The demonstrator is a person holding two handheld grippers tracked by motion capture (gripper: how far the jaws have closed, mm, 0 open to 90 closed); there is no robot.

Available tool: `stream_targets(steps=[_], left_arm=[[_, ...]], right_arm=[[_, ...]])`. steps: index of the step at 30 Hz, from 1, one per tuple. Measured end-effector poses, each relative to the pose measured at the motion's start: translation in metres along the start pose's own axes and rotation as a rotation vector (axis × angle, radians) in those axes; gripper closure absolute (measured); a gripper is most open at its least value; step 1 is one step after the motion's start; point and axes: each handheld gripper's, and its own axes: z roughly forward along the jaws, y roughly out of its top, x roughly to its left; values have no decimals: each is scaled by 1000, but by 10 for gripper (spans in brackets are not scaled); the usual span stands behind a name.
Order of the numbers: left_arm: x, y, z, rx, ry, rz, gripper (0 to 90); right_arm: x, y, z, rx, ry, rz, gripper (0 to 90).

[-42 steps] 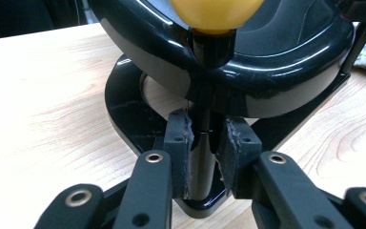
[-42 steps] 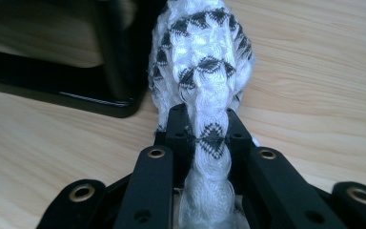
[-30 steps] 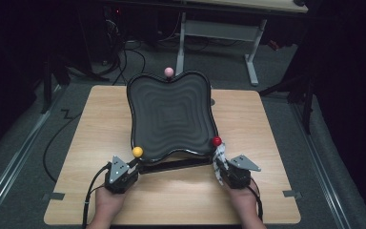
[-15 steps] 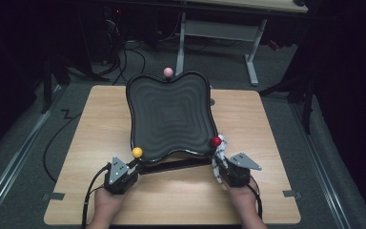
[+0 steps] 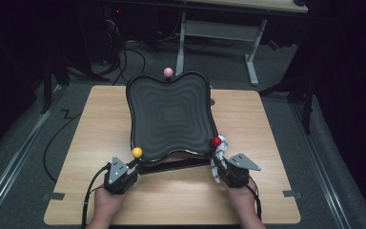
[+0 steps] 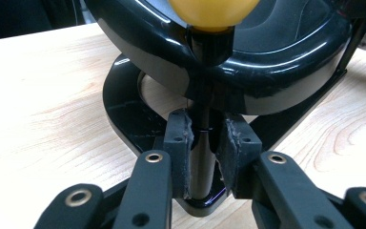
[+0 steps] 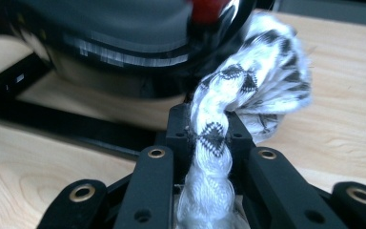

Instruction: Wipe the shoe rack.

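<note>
Near the front edge of the table (image 5: 100,119), the left gripper (image 6: 204,138) is squeezed tight on the thin black post (image 6: 201,167) under the yellow ball (image 6: 213,13), steadying the black tray (image 5: 171,114). The right gripper (image 7: 209,131) pinches a white rope (image 7: 212,157) by the red ball (image 5: 216,141), probably to pull that corner.

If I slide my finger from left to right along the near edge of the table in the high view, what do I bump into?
Left gripper → yellow ball → black base bar → red ball → right gripper.
</note>
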Motion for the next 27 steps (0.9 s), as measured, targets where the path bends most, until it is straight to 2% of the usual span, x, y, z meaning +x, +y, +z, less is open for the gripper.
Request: stream_targets(steps=[1,4,6,11,15,19,23,25,27], left_arm=[[0,0,0,0,0,0,743],[0,0,0,1,1,0,743],[0,0,0,1,1,-1,743],[0,0,0,1,-1,-1,743],[0,0,0,1,-2,0,743],[1,0,0,2,-5,-1,743],[1,0,0,2,-3,-2,743],[1,0,0,2,-3,-1,743],[1,0,0,2,-4,-1,743]], right_arm=[[0,-3,3,13,2,-6,785],[-1,-18,18,125,29,-4,785],[0,-24,24,155,33,-18,787],[0,-21,20,142,22,-27,787],[-9,-15,9,98,-7,-17,782],[-24,-12,-3,70,-80,-45,777],[-49,-14,-13,60,-161,-12,772],[-64,-18,-16,70,-228,-10,768],[-75,-24,-17,95,-264,-6,761]])
